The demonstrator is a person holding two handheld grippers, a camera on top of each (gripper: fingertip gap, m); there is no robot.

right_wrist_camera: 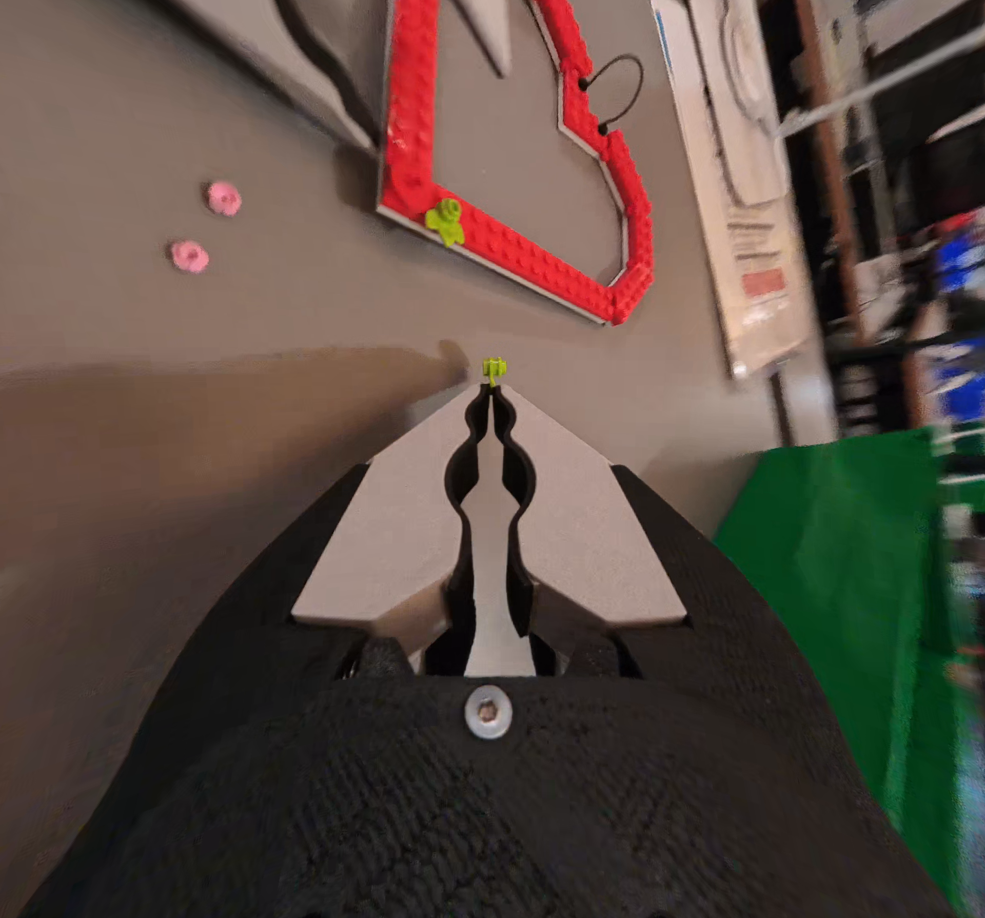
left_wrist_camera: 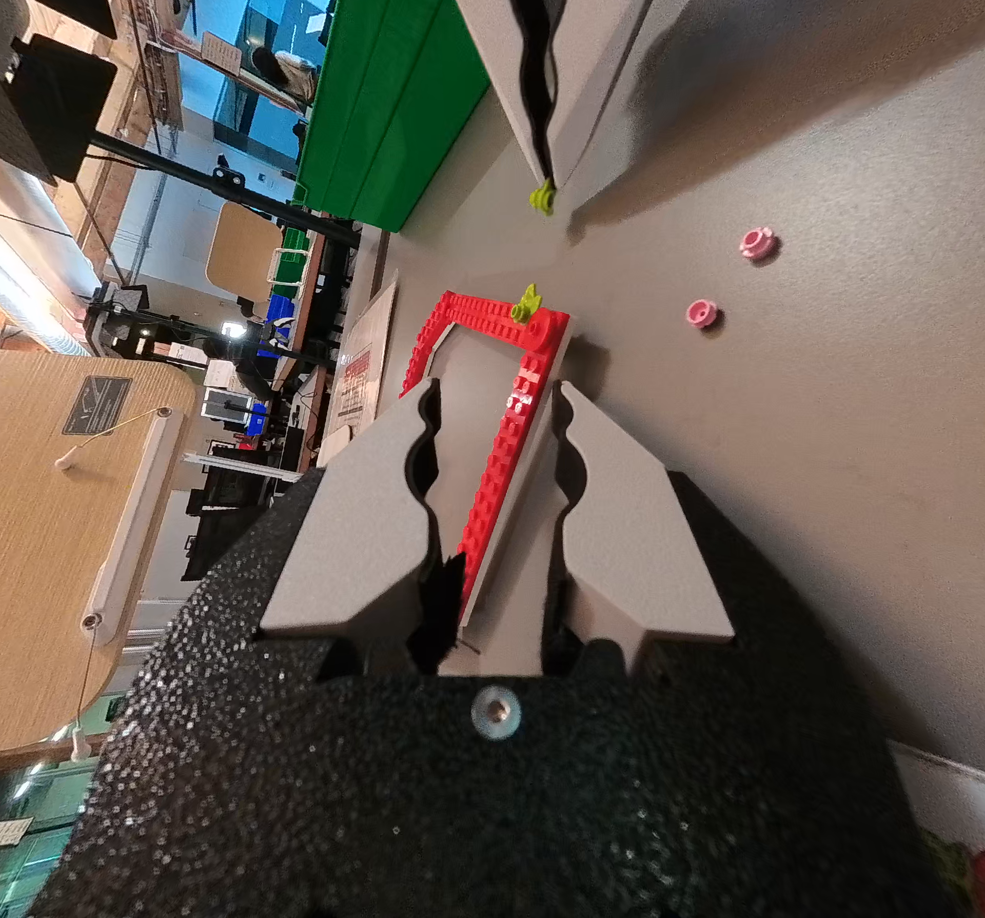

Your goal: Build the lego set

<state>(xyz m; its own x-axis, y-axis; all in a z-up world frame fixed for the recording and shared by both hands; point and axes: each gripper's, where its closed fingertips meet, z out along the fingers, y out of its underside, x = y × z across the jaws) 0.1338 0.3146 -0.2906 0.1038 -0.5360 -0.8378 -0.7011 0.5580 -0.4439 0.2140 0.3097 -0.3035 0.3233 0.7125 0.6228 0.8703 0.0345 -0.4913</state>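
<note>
A red heart-shaped lego frame (left_wrist_camera: 501, 471) on a pale base lies on the grey table (left_wrist_camera: 799, 466); it also shows in the right wrist view (right_wrist_camera: 533, 258). A lime green leaf piece (left_wrist_camera: 527, 305) sits on the frame near one corner (right_wrist_camera: 446, 223). My left gripper (left_wrist_camera: 495, 386) has one finger inside the frame and one outside, closed on the frame's long side. My right gripper (right_wrist_camera: 490, 386) is shut on a second small lime green piece (right_wrist_camera: 493, 369), held at the fingertips a little short of the frame. This piece also shows in the left wrist view (left_wrist_camera: 543, 198).
Two pink round pieces (right_wrist_camera: 224, 198) (right_wrist_camera: 189, 256) lie loose on the table beside the frame. A green bin (right_wrist_camera: 853, 599) stands near the right gripper. A laminated sheet (right_wrist_camera: 746, 252) lies past the frame. A thin black loop (right_wrist_camera: 618, 87) hangs off the frame's far side.
</note>
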